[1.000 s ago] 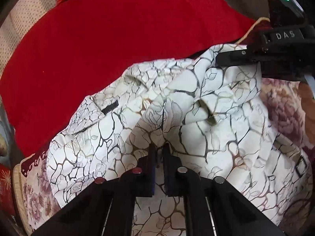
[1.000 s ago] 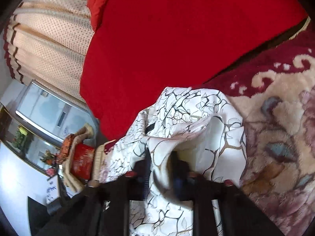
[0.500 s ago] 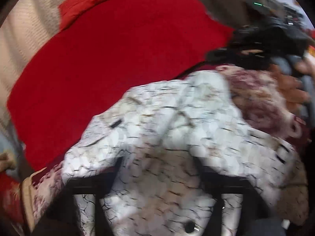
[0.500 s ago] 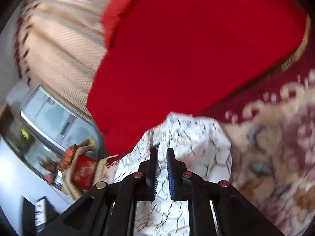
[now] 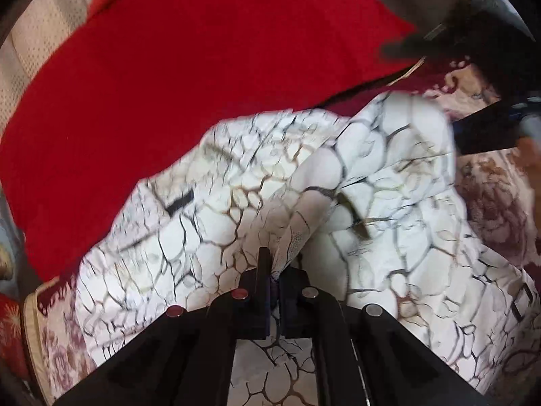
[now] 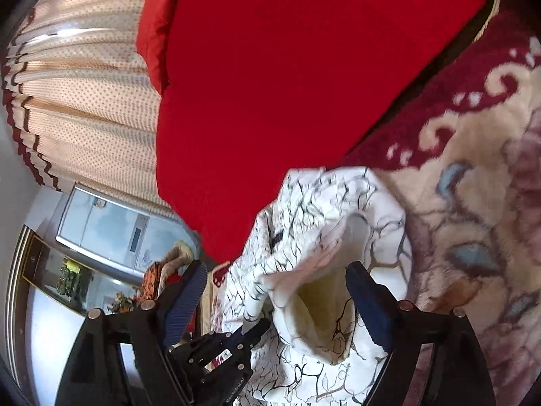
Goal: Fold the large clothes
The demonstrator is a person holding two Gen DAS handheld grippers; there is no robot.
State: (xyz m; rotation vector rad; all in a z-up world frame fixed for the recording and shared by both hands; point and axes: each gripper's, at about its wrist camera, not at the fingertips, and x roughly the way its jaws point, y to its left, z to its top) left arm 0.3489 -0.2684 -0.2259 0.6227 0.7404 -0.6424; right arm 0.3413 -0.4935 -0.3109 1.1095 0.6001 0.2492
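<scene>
A white garment with a black and gold crackle print (image 5: 338,203) lies bunched on a floral carpet. My left gripper (image 5: 274,270) is shut on a fold of the garment and pinches it between its pads. In the right wrist view the same garment (image 6: 324,237) sits below my right gripper (image 6: 274,284), whose jaws are wide open, with a raised fold of cloth between the fingers and no grip on it. The right gripper also shows at the right edge of the left wrist view (image 5: 487,128).
A large red blanket (image 5: 203,67) covers the surface behind the garment. The floral carpet (image 6: 480,203) extends to the right. Dotted curtains (image 6: 84,101) and a cabinet with glass doors (image 6: 101,223) stand to the left.
My right gripper was shut on the garment and is now wide open, having let the cloth go. My left gripper still pinches its fold, and the garment has shifted and settled.
</scene>
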